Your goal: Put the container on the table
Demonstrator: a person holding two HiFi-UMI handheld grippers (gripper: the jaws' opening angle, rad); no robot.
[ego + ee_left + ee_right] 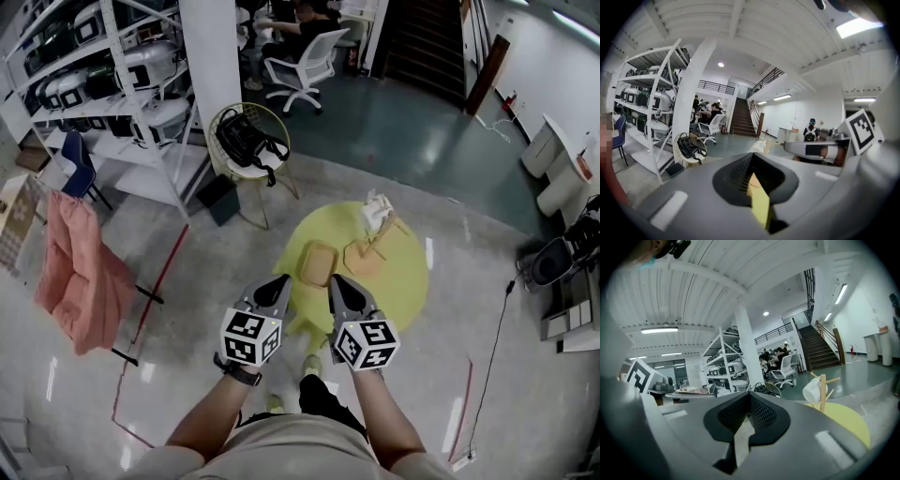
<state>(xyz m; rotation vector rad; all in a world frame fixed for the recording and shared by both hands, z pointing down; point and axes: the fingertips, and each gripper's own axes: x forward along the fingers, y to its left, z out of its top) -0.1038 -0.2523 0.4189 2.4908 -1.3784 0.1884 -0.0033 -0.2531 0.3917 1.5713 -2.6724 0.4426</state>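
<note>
1. The room is an open workshop with a glossy pale floor [187, 375] and a white shelving rack [122, 84] of appliances at the upper left of the head view. The shine suggests a smooth, hard floor.
2. The round yellow desk [403, 281] sits at frame centre, low and small. Its top looks flat and smooth, so things would probably slide on it easily.
3. A wooden mug stand [367, 251] with a white cup [376, 212] occupies the desk's middle.
4. The left claw [279, 281] and right claw [337, 281] hover side by side at the desk's lower-left edge. Each has its jaws drawn together to a thin slit, with nothing between them.
5. The container [319, 263] is a tan, rounded-square shallow box. It lies on the desk just left of the stand, close beyond both claw tips, so the task looks met already. It seems light and stiff, and its material cannot be told. A pinch on one raised rim wall would likely serve best.
</note>
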